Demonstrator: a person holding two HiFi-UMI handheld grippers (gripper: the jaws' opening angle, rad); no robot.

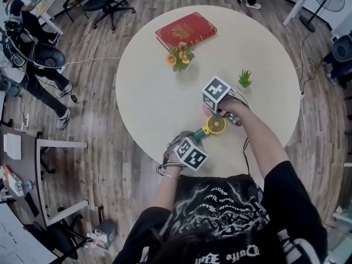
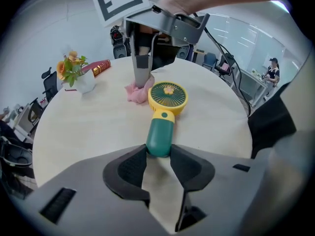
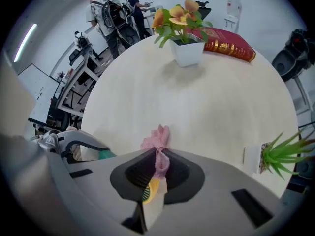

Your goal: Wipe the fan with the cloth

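A small hand fan lies on the round table (image 1: 148, 92), with a green handle (image 2: 159, 137) and a yellow round head (image 2: 168, 97). My left gripper (image 2: 158, 154) is shut on the handle's end. In the head view the fan (image 1: 212, 126) lies between both grippers. My right gripper (image 3: 158, 165) is shut on a pink cloth (image 3: 157, 140), pointing steeply down. The cloth (image 2: 134, 91) touches the table right beside the fan head's left rim, under the right gripper's fingers (image 2: 141, 68). A bit of the yellow head (image 3: 149, 190) shows between the right jaws.
A white pot of orange flowers (image 1: 179, 55) and a red book (image 1: 186, 30) stand at the table's far side. A little green plant (image 1: 245, 80) sits just beyond the right gripper (image 1: 220, 111). Chairs, desks and people are around the table.
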